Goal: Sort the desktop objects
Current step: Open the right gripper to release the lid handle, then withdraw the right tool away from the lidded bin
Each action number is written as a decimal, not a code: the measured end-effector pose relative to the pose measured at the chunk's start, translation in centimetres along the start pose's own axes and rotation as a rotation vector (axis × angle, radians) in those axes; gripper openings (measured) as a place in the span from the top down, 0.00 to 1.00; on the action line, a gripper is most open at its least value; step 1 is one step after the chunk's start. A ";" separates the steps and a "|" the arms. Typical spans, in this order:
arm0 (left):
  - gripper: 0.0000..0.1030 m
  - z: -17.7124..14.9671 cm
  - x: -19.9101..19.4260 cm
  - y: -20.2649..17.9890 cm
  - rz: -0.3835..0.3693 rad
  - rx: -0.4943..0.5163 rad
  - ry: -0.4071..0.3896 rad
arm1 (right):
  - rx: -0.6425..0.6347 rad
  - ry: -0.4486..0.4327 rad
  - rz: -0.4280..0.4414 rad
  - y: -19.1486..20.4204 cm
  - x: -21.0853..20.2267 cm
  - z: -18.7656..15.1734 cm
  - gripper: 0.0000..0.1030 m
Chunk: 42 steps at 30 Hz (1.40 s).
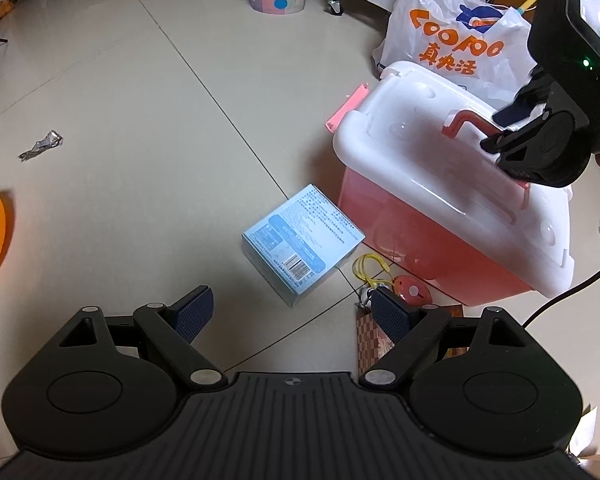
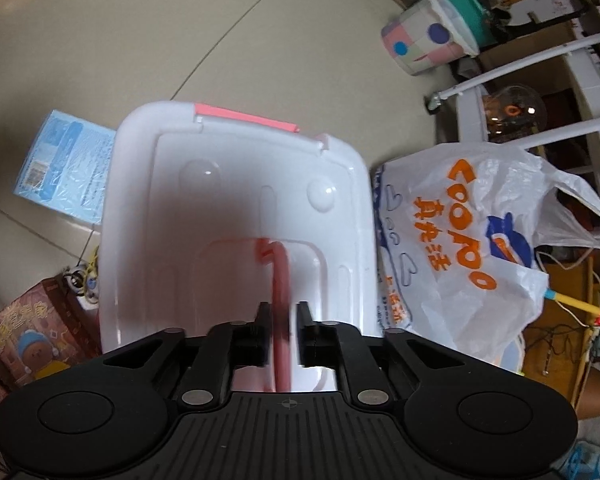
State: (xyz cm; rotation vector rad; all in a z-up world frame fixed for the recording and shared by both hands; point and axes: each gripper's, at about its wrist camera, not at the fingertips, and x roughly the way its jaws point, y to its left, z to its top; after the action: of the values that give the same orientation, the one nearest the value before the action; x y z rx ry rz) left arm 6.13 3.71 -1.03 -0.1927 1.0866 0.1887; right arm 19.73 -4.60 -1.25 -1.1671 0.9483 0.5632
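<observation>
We see the pink storage bin (image 1: 440, 248) standing on the tiled floor (image 1: 160, 120), tilted, its white lid (image 1: 432, 152) on, long axis running from near right to far left in the left wrist view. Our right claw (image 2: 283, 330) is closed on the lid's red handle (image 2: 279, 280) — the bar sits between its pads. Just left of the bin lies the blue box (image 1: 300, 244), flat, label up, one corner pointing toward us. Our left claw (image 1: 292, 312) hangs wide open above the floor, holding nothing — near a small red trinket (image 1: 414, 290) with a yellow cord (image 1: 370, 268).
</observation>
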 end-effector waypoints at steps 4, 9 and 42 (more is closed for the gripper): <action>0.15 0.1 -0.5 -0.3 0.001 0.019 -0.016 | 0.059 -0.025 -0.014 -0.7 -0.9 -0.4 0.63; 0.15 0.3 -1.5 -1.0 -0.008 0.062 -0.040 | 0.160 -0.047 -0.045 -1.6 -2.5 -1.8 0.58; 0.08 -3.3 -11.0 -8.7 -0.123 0.336 -0.291 | 1.212 -0.192 -0.199 7.8 -15.7 -21.2 0.38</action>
State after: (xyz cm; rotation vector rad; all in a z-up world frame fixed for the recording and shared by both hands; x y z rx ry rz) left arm 0.43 -6.16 7.80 0.0694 0.7990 -0.0769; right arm -1.44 -20.53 6.17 -0.0980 0.7746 -0.1102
